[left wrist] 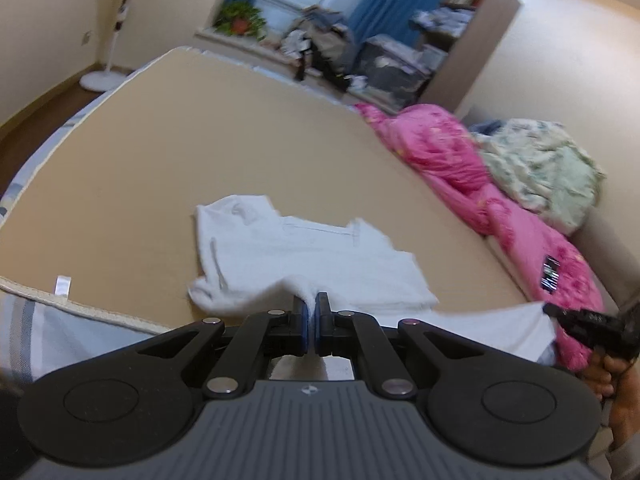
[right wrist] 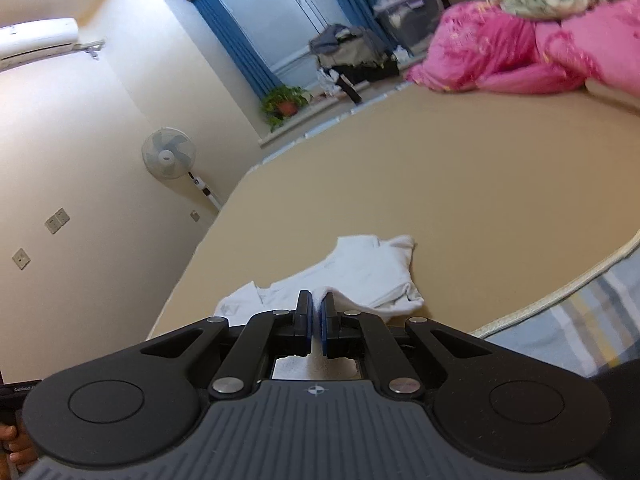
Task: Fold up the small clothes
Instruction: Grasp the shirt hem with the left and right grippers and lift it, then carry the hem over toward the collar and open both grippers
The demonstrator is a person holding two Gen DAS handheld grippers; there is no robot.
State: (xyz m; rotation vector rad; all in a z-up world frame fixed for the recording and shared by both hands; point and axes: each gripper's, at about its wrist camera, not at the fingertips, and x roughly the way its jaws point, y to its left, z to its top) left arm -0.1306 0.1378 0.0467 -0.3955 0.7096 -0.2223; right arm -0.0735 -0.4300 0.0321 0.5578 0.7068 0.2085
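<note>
Left wrist view.
- Left tool (left wrist: 311, 312): black linkage arms, blue pads, clamped together on a pinched fold of the white garment (left wrist: 304, 256). A small round emblem sits on the grey ribbed housing; no lettering can be read on it.
- White garment: spread on the bed (left wrist: 160, 152) near its near edge, the far part flat, the near part drawn up into the pads. One stretch of it runs rightward to the right tool (left wrist: 550, 310), seen at the right border and gripped by a hand (left wrist: 612, 376).
- Bed: tan cover with a pale piped edge; a small white tag (left wrist: 63, 284) lies by the near left edge, its print too blurred to read. Striped sheet below that edge.
- Pink quilt (left wrist: 472, 156): bunched along the bed's right edge, bearing a dark label (left wrist: 550, 274) whose writing is illegible. A pale green floral blanket (left wrist: 540, 160) lies against it.
- Beyond the bed's far edge: standing fan (left wrist: 120, 12), potted plant (left wrist: 240, 20), blue curtains (left wrist: 392, 0).

Right wrist view.
- Right tool (right wrist: 316, 314): same make, pads closed on a raised fold of the white garment (right wrist: 360, 276). Same emblem, unreadable.
- Garment: on the bed (right wrist: 440, 184) toward its near edge, rumpled.
- Pink quilt (right wrist: 520, 52): at the far right corner.
- Wall: air conditioner (right wrist: 36, 40) upper left, fan (right wrist: 169, 154), plant (right wrist: 285, 104), wall sockets (right wrist: 56, 220).
- Lower left border: a black device with partial pale lettering, unclear.
</note>
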